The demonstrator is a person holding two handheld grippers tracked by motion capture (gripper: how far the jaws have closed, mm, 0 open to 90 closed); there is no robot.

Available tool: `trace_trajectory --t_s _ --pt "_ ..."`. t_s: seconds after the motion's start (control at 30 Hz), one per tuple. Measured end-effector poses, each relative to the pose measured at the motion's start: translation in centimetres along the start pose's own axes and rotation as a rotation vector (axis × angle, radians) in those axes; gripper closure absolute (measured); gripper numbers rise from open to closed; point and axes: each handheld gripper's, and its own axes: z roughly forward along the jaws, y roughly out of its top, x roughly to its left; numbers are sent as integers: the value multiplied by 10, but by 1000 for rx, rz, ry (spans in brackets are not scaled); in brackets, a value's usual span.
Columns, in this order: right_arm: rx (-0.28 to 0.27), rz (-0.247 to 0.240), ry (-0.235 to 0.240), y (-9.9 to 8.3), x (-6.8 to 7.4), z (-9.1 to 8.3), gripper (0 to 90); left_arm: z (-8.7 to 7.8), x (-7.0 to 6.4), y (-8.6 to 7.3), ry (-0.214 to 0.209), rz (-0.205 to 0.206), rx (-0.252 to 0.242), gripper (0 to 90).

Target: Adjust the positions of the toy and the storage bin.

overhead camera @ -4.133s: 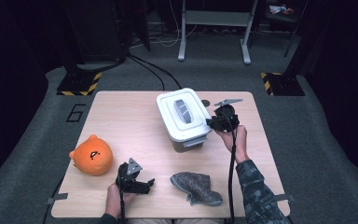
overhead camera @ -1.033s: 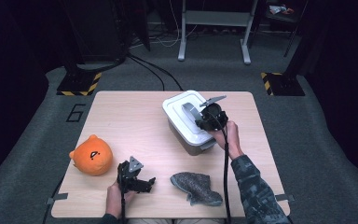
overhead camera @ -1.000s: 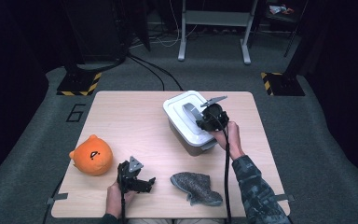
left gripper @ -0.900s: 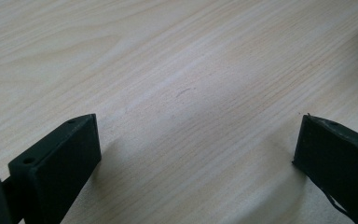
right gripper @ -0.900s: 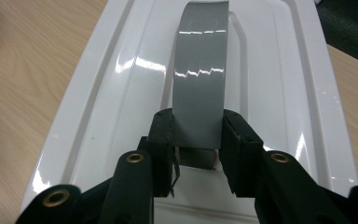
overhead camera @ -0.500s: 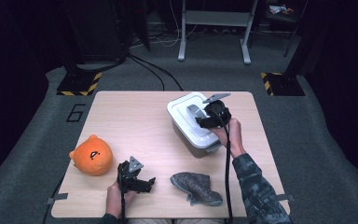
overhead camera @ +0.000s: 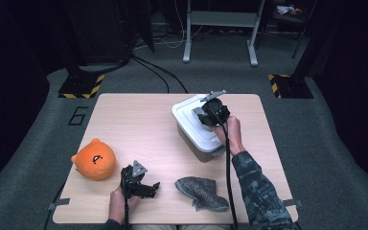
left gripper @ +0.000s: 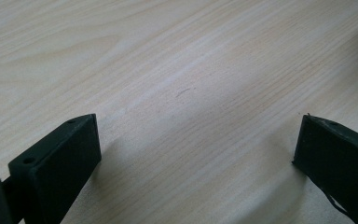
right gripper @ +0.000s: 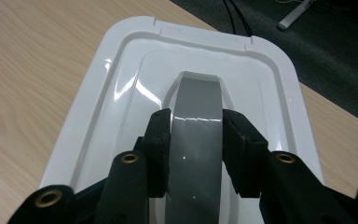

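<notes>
A white lidded box (overhead camera: pixel 199 143) stands on the right half of the wooden table (overhead camera: pixel 139 120). My right gripper (overhead camera: pixel 207 115) is over its lid (right gripper: pixel 116 98), with both jaws pressed against the sides of the grey lid handle (right gripper: pixel 198 107), so it is shut on the handle (overhead camera: pixel 197 113). In the right gripper view, my right gripper (right gripper: pixel 196 123) hides the handle's near end. Near the table's front edge, my left gripper (overhead camera: pixel 151 188) rests low over bare wood. Its jaws stand wide apart with nothing between them, as the left gripper view of my left gripper (left gripper: pixel 196 140) confirms.
An orange plush toy (overhead camera: pixel 93 159) lies at the front left. A crumpled grey cloth (overhead camera: pixel 202 192) lies at the front, right of the left gripper. Beyond the table are dark floor, cables and stand legs (overhead camera: pixel 220 33).
The right gripper came from the box's right side onto the lid and closed on the handle. The box has turned and shifted slightly right. The left gripper has stayed still.
</notes>
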Motion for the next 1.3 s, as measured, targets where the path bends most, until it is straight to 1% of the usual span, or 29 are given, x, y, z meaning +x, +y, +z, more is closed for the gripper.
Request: trace_trajectory --t_s 0.07,0.1,0.13,0.17,0.2,0.23,0.27,0.3,0.33,0.37,0.5,0.53,0.57,0.6,0.73,0.8,0.87,0.9,0.93,0.97,1.0,1.03,1.07,1.1,1.13,1.17,1.2,1.3 --pt "-1 12 12 -1 -1 0 657 0 0 0 0 1 0 1" --pt "-12 -11 14 -2 -3 0 658 0 0 0 0 0 0 1" --pt "-9 1 18 -3 -3 -1 660 0 0 0 0 0 0 1" --pt "-14 -5 21 -3 -5 -1 661 0 0 0 -1 -2 0 1" --pt "-12 6 23 -4 -4 -2 661 0 0 0 -1 -1 0 1" --pt "-19 -6 23 -5 -5 -2 662 0 0 0 0 0 0 1" --pt "-18 10 28 -6 -5 -3 663 0 0 0 0 -1 0 1" --pt "-22 8 33 -6 -6 -3 663 0 0 0 0 0 0 1" --pt "-14 11 42 -7 -6 -4 664 0 0 0 0 0 0 1" --pt "-33 8 50 -7 -7 -3 664 0 0 0 -1 -2 0 1" --pt "-33 14 71 -8 -8 -4 666 0 0 0 0 1 0 1" --pt "-27 33 76 -8 -7 -5 666 0 0 0 0 1 0 1" --pt "-25 36 82 -9 -7 -5 666 0 0 0 0 0 0 1" --pt "-37 24 90 -9 -9 -4 666 0 0 0 -2 -3 0 1" --pt "-40 17 108 -10 -9 -5 667 0 0 0 -1 2 4 1" --pt "-44 21 109 -10 -8 -5 667 0 0 0 -3 -5 -1 1" --pt "-48 31 111 -10 -7 -4 666 0 0 0 -1 -2 0 1" --pt "-45 17 121 -10 -7 -5 666 0 0 0 0 -1 0 1" --pt "-39 17 122 -10 -6 -5 666 0 0 0 0 0 0 1" --pt "-44 24 126 -10 -5 -5 666 0 0 0 -1 -2 0 1" --pt "-51 17 129 -10 -5 -4 666 0 0 0 -1 -2 0 1" --pt "-48 25 129 -10 -4 -4 666 0 0 0 0 1 0 1" --pt "-44 13 128 -10 -5 -4 666 0 0 0 -1 -2 0 1" --pt "-33 24 128 -10 -4 -5 666 0 0 0 -2 -3 -1 1" --pt "-32 17 129 -10 -4 -5 666 0 0 0 -2 -4 -1 1" --pt "-37 -1 129 -9 -5 -5 666 0 0 0 0 1 0 1" --pt "-41 11 122 -9 -4 -5 666 0 0 0 -2 -4 -1 1" --pt "-43 8 119 -9 -3 -5 666 0 0 0 0 1 0 1"
